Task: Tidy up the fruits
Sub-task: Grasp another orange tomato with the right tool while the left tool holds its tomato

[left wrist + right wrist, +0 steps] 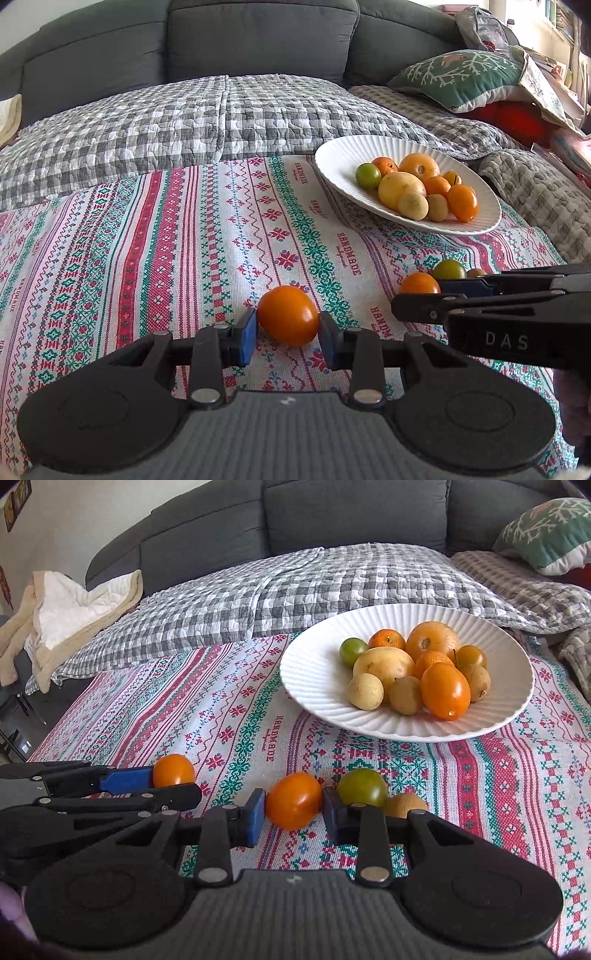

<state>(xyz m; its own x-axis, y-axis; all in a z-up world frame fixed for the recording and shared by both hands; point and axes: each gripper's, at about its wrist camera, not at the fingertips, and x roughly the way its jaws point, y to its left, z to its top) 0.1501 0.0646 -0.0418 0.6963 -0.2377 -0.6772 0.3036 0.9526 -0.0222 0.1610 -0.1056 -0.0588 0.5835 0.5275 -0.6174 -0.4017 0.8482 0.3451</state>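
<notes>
Left tongs [287, 326] grip an orange tomato [288, 314], long axis lying roughly crosswise between the pads. Right tongs [293, 810] clamp a second orange tomato [294, 800], long axis likewise crosswise; a green tomato [362, 787] sits just beyond their right pad.

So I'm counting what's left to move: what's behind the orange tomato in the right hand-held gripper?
Behind the orange tomato on the tablecloth sit a green tomato and a brown fruit, its lower part hidden by the right hand-held gripper. Anything lower is covered.

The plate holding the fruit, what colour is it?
White, with a ribbed surface; clearest in the right wrist view.
</notes>
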